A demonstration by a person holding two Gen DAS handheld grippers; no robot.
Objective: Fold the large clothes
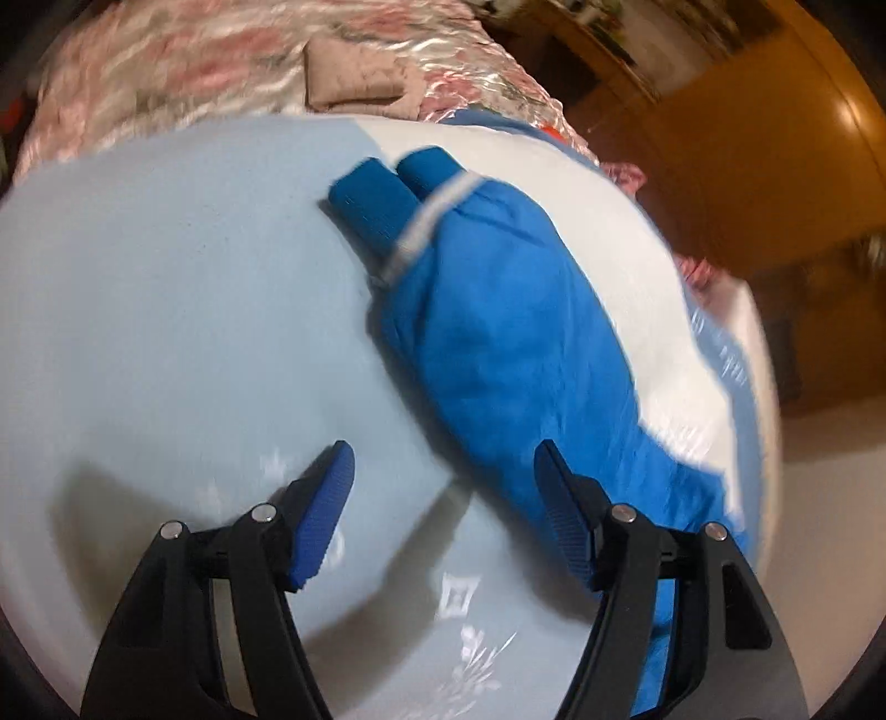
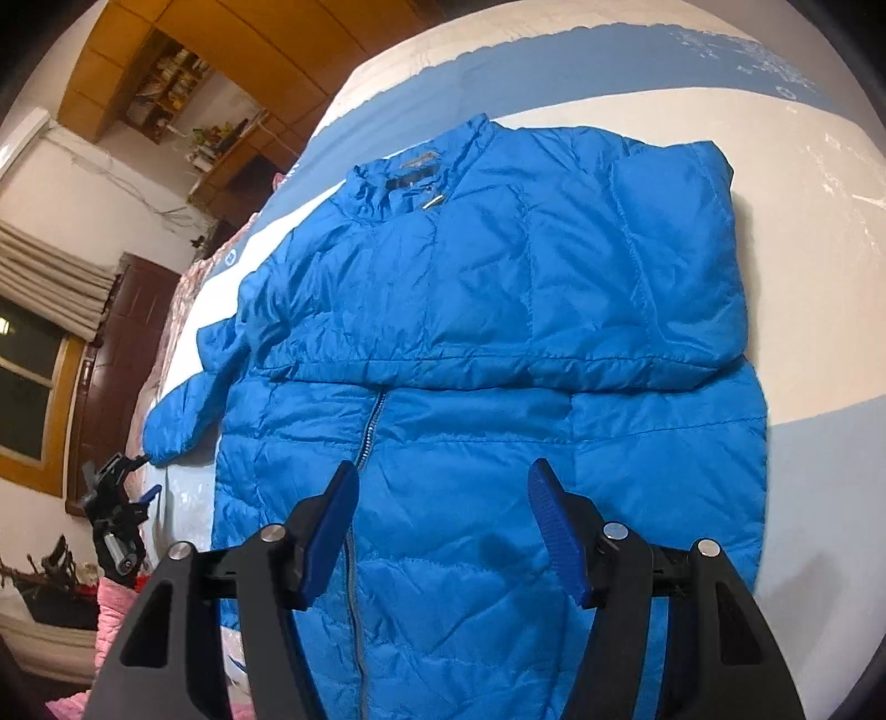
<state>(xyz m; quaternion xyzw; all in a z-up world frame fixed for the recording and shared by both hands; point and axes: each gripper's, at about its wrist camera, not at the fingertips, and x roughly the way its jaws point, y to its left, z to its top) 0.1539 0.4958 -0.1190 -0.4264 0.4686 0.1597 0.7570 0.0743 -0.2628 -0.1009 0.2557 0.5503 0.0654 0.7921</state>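
Note:
A bright blue puffer jacket (image 2: 498, 310) lies front up on the bed, zip toward me. One sleeve is folded across its chest. The other sleeve (image 2: 183, 410) sticks out over the bed's left side. My right gripper (image 2: 443, 482) hovers open over the jacket's lower front, nothing between its fingers. The left wrist view is blurred. There the loose sleeve (image 1: 498, 354) runs diagonally with its dark ribbed cuff (image 1: 382, 205) at the far end. My left gripper (image 1: 443, 459) is open above the sheet, its right finger close beside the sleeve and holding nothing.
The bed has a pale blue and white sheet (image 1: 166, 310). A pink floral quilt (image 1: 166, 61) and a folded beige cloth (image 1: 360, 83) lie beyond it. Wooden cabinets (image 2: 221, 33), a window (image 2: 27, 399) and a dark door (image 2: 133, 343) stand past the bed's left side.

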